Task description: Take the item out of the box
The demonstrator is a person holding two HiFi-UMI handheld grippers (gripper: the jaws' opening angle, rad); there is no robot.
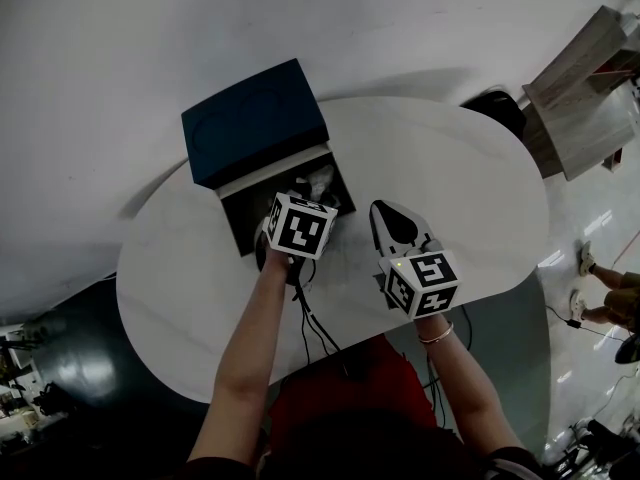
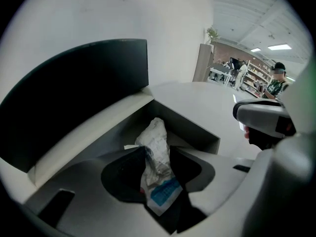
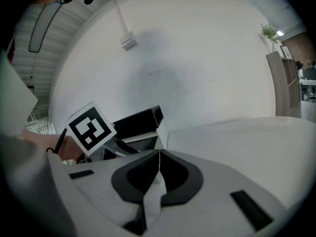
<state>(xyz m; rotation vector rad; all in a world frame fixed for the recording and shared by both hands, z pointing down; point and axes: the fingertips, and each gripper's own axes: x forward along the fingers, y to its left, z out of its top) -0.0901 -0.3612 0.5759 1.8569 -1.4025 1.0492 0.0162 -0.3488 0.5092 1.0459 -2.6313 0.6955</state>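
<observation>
An open dark blue box [image 1: 285, 206] sits on the white oval table [image 1: 470, 198], its lid [image 1: 255, 126] tilted back. My left gripper [image 1: 318, 188] reaches into the box. In the left gripper view the left gripper [image 2: 157, 158] is shut on a crumpled white packet [image 2: 156, 141] with blue print, which sticks up between the box walls [image 2: 190, 125]. My right gripper [image 1: 383, 213] rests over the table just right of the box, shut with nothing in it. The right gripper view shows the right gripper [image 3: 159, 176] with its jaws closed to a thin line, and the box [image 3: 140, 125] ahead to the left.
A cardboard carton [image 1: 585, 88] stands on the floor at the far right, beside a dark chair [image 1: 500, 108]. A person's feet [image 1: 590, 268] show at the right edge. A cable [image 1: 315, 328] trails from the left gripper over the table's near edge.
</observation>
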